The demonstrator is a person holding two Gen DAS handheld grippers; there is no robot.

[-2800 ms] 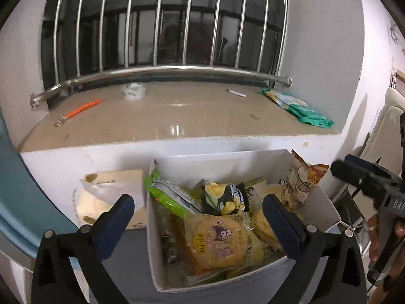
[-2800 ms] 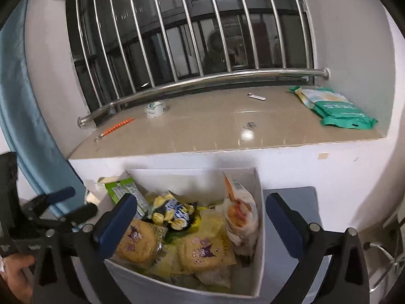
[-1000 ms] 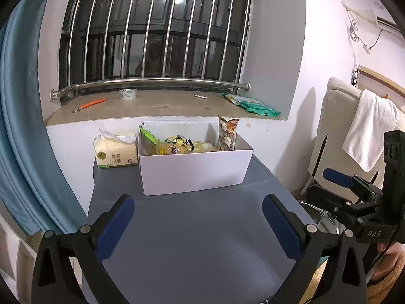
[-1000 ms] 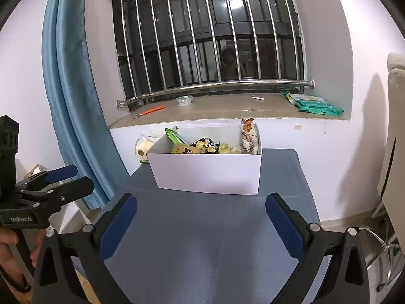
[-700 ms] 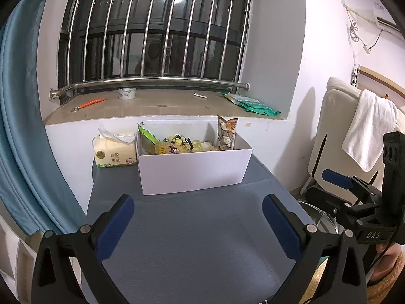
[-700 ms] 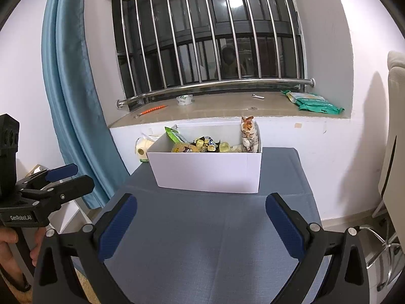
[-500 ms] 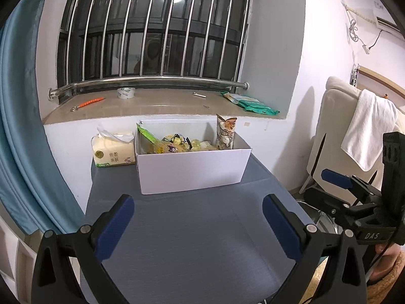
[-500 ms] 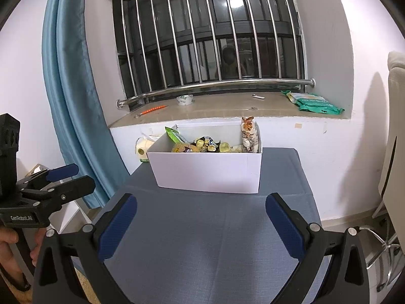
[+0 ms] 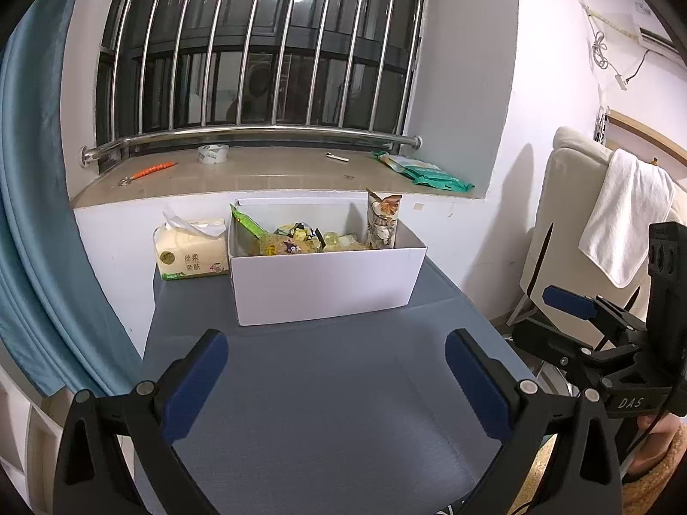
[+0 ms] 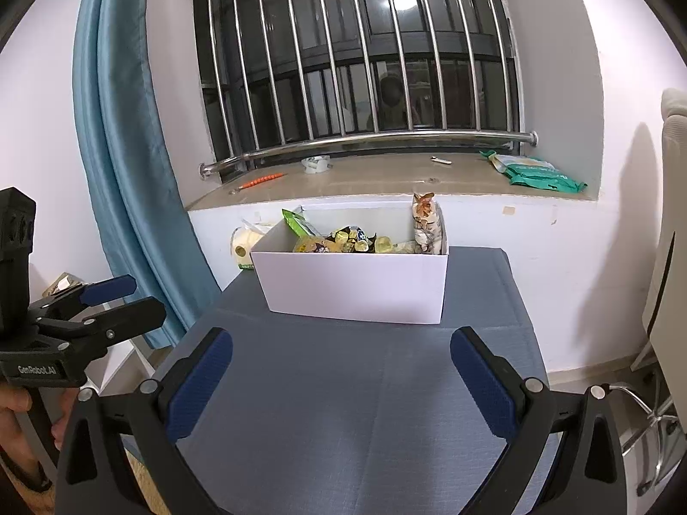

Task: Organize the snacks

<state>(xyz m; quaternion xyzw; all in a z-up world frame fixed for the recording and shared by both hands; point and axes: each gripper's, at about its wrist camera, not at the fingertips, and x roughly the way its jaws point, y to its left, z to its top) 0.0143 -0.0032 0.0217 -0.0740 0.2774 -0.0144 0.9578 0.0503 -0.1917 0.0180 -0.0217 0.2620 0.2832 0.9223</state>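
A white cardboard box (image 9: 326,283) (image 10: 356,287) stands at the far side of the grey-blue table (image 9: 335,407) and holds several snack packs. A green packet (image 9: 247,225) leans at its left end, yellow packs (image 9: 292,242) (image 10: 343,240) lie in the middle, and a cat-print pouch (image 9: 382,225) (image 10: 425,223) stands upright at the right end. My left gripper (image 9: 337,386) is open and empty, well short of the box. My right gripper (image 10: 341,386) is also open and empty, at about the same distance. Each gripper shows in the other's view, the right (image 9: 549,317) and the left (image 10: 146,296).
A tissue pack (image 9: 191,253) sits left of the box against the wall. The windowsill (image 9: 266,176) carries a tape roll, an orange tool and green packets (image 9: 425,171). A blue curtain (image 10: 124,163) hangs on the left; a chair with a white towel (image 9: 622,214) stands on the right.
Both grippers have drawn far back from just above the box to the near side of the table. Over the last second they barely moved and stayed open.
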